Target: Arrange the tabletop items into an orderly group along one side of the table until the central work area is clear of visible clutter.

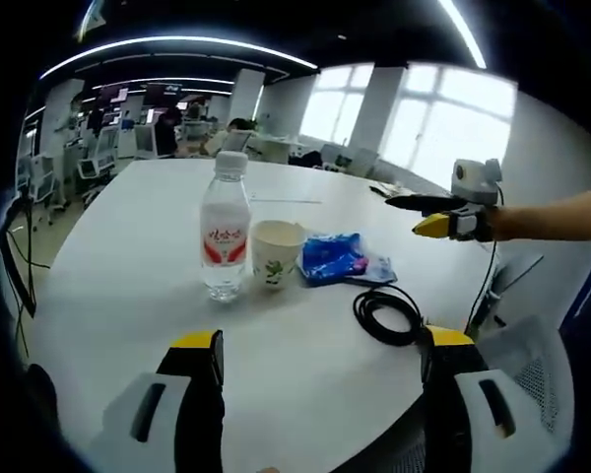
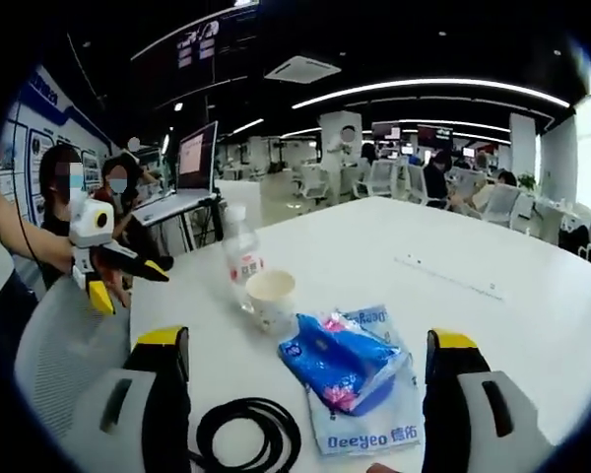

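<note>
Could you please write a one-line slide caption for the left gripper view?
Clear plastic water bottle, white paper cup, blue tissue pack and coiled black cable grouped on white round table.

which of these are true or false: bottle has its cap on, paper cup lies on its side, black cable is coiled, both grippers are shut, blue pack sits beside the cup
1. The water bottle has its cap on: true.
2. The paper cup lies on its side: false, it stands upright beside the bottle.
3. The black cable is coiled: true.
4. Both grippers are shut: false, the left gripper and right gripper are open, holding nothing.
5. The blue tissue pack sits beside the cup: true.
</note>
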A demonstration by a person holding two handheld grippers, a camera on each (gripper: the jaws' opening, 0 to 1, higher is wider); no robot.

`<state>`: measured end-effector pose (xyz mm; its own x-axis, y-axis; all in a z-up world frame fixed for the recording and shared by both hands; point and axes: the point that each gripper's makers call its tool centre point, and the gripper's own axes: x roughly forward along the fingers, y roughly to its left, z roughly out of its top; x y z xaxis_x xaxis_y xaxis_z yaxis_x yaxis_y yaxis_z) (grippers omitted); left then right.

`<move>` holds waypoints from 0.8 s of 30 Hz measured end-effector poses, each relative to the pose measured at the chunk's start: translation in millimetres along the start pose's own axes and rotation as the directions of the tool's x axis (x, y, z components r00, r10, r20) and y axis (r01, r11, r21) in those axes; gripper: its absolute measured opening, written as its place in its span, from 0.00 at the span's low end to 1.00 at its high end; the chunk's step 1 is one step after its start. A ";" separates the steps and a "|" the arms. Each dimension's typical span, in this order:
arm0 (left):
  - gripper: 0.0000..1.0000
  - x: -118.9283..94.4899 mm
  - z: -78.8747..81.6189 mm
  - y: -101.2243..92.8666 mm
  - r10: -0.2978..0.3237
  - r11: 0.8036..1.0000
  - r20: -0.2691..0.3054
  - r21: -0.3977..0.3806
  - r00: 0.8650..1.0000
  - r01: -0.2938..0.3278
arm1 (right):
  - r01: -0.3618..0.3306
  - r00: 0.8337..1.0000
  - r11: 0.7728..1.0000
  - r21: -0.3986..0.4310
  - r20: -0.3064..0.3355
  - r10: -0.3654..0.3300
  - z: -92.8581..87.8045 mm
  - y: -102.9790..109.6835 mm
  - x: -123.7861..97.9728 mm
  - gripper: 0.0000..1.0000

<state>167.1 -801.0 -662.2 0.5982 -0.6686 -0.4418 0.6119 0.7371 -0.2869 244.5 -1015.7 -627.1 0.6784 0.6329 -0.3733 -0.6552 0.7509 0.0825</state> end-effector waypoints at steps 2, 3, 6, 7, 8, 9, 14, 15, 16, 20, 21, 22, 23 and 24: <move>0.78 0.0 -0.9 -0.2 -0.001 1.000 -0.004 0.002 1.000 0.001 | 0.027 1.000 0.999 0.018 0.004 -0.027 -1.6 -2.8 -5.1 0.98; 0.78 0.1 -1.1 -0.5 -0.002 1.000 -0.005 0.002 1.000 0.002 | 0.036 0.999 0.999 0.020 0.007 -0.036 -2.8 -3.2 -9.5 0.98; 0.78 1.2 -1.4 -2.9 -0.005 1.000 -0.005 0.000 1.000 0.005 | 0.072 0.996 0.996 0.048 0.045 -0.074 -2.3 -2.0 -20.5 0.98; 0.78 1.9 -1.3 -4.5 -0.009 1.000 -0.005 0.000 1.000 0.009 | 0.080 0.995 0.995 0.059 0.049 -0.083 -3.3 -1.2 -23.5 0.98; 0.78 2.4 -1.5 -5.9 -0.012 1.000 -0.006 0.001 1.000 0.012 | 0.088 0.994 0.994 0.064 0.051 -0.091 -4.8 -1.1 -26.5 0.98; 0.78 3.0 -1.8 -7.6 -0.015 1.000 -0.008 0.006 1.000 0.015 | 0.099 0.993 0.993 0.070 0.052 -0.103 -7.2 -0.4 -31.1 0.98; 0.78 3.8 -2.1 -9.6 -0.021 1.000 -0.009 0.007 1.000 0.021 | 0.149 0.986 0.984 0.102 0.059 -0.155 -15.8 -3.5 -51.3 0.98; 0.78 3.8 -2.0 -9.8 -0.022 1.000 -0.009 0.008 1.000 0.022 | 0.156 0.985 0.982 0.110 0.060 -0.163 -17.1 -4.3 -54.8 0.98; 0.78 3.8 -2.2 -10.0 -0.023 1.000 -0.011 0.011 1.000 0.023 | 0.165 0.983 0.980 0.112 0.059 -0.172 -19.4 -5.7 -59.4 0.98; 0.78 4.0 -2.5 -9.8 -0.024 1.000 -0.015 0.013 1.000 0.024 | 0.200 0.976 0.971 0.129 0.061 -0.209 -23.8 -10.1 -73.2 0.98; 0.78 4.1 -2.4 -9.7 -0.023 1.000 -0.015 0.014 1.000 0.024 | 0.213 0.972 0.967 0.137 0.065 -0.224 -24.7 -12.3 -77.6 0.98; 0.78 4.2 -2.3 -9.8 -0.023 1.000 -0.016 0.015 1.000 0.023 | 0.219 0.971 0.965 0.146 0.067 -0.230 -25.6 -13.0 -80.2 0.98; 0.78 4.3 -2.3 -9.8 -0.023 1.000 -0.016 0.015 1.000 0.023 | 0.224 0.969 0.963 0.152 0.068 -0.236 -27.4 -12.6 -83.9 0.98; 0.78 4.5 -2.7 -10.0 -0.023 1.000 -0.018 0.016 1.000 0.024 | 0.229 0.968 0.961 0.153 0.066 -0.242 -28.8 -12.5 -86.3 0.98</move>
<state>162.4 -811.1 -663.6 0.5745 -0.6837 -0.4501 0.6338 0.7195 -0.2840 184.6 -1085.1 -622.5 0.8371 0.4438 -0.3199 -0.4232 0.8959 0.1352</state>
